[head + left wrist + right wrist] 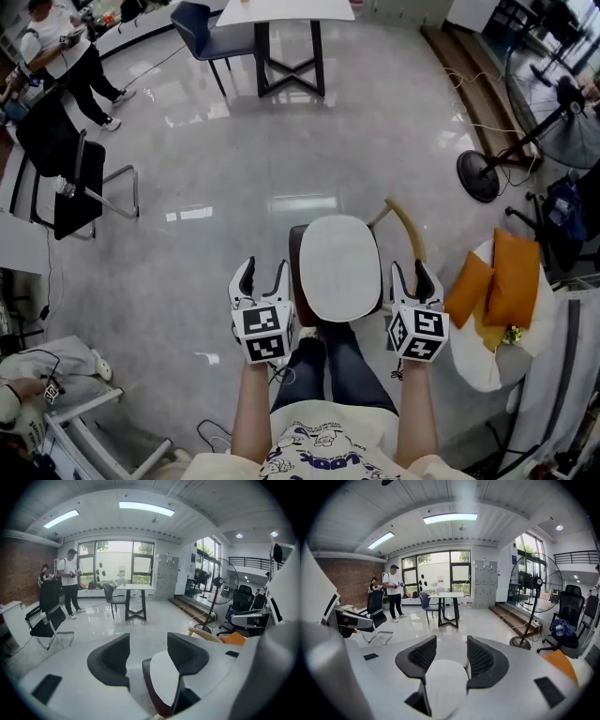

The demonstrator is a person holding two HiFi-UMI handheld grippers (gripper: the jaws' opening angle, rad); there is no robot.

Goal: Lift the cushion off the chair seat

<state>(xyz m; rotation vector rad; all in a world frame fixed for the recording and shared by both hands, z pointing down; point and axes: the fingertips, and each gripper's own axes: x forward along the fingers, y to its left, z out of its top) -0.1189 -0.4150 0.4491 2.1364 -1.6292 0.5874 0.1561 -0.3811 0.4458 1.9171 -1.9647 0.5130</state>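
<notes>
Grey floor (234, 169) fills most of the head view. Centre frame: the chair (295, 253), dark seat w/ curved wooden back at its upper right. The cushion (339, 267), a white oval, lies flat on the seat and covers nearly all of it. Its long axis runs top-to-bottom of frame, i.e. straight away from the person. Task not begun, by my read: cushion unlifted, no contact seen. Left tongs (263, 273) sit just left of the cushion, right tongs (410, 273) just right. Both are spread wide w/ nothing gripped. Left to do: close in on the edges, grip, raise.
</notes>
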